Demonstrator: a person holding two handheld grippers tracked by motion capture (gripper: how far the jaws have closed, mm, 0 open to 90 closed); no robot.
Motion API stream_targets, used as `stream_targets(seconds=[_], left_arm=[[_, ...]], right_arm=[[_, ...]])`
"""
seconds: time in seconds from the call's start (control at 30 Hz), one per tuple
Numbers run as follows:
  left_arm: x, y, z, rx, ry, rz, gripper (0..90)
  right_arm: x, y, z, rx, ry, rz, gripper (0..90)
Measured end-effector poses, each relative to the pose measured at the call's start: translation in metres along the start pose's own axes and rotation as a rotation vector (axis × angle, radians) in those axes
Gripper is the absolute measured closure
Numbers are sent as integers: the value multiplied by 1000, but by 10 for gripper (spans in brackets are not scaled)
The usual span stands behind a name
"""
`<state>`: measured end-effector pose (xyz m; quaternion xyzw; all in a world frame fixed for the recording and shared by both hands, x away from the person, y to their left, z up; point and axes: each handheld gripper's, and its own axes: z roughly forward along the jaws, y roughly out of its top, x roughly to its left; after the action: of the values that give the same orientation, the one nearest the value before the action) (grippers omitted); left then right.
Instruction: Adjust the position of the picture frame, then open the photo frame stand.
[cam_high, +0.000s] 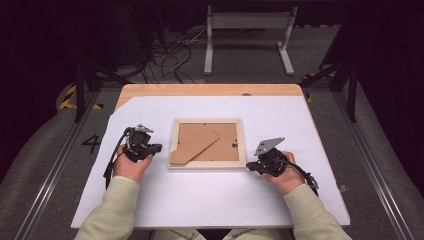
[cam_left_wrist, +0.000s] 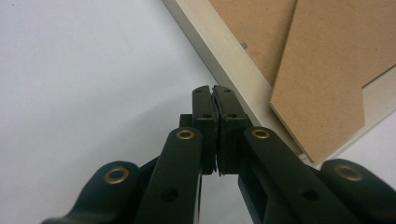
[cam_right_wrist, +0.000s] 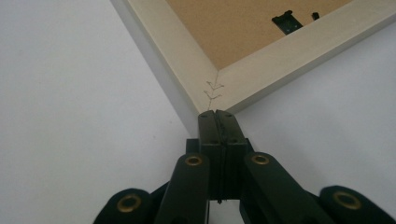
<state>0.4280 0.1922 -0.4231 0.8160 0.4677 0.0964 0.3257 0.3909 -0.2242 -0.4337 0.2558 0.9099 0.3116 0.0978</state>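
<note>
A pale wooden picture frame (cam_high: 207, 164) lies face down on a white sheet, its brown backing board (cam_high: 227, 134) and fold-out stand (cam_high: 194, 148) facing up. My left gripper (cam_high: 159, 148) rests just left of the frame's left rail (cam_left_wrist: 233, 56), jaws shut with nothing between them; the stand (cam_left_wrist: 327, 79) overhangs that rail. My right gripper (cam_high: 248, 167) sits at the frame's front right corner (cam_right_wrist: 210, 88), its shut tips touching or almost touching the mitre joint. A small black clip (cam_right_wrist: 286, 22) shows on the backing.
The white sheet (cam_high: 210, 200) covers most of a wooden table (cam_high: 210, 90). Beyond the table stand a grey metal stand (cam_high: 247, 35) and tangled cables (cam_high: 165, 60) on the floor. Bare sheet lies in front of and beside the frame.
</note>
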Motion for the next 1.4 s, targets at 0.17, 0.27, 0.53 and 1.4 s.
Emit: stream_targets(seconds=[0.17,0.27,0.53,1.4], left_arm=[[0,-1,-4,-23,-17,24,861],[-1,-2,-7,-37,-37,54,822],[-10,-9,-25,-101,-87,199,730],[-19,-27,-24,57,-180,214,694]], right_arm=[[-2,0,-3,-10,0,3,900],[-5,0,-13,-44,-13,15,900],[-15,-5,-40,-147,-49,41,851],[-22,-8,-43,-150,-58,69,792]])
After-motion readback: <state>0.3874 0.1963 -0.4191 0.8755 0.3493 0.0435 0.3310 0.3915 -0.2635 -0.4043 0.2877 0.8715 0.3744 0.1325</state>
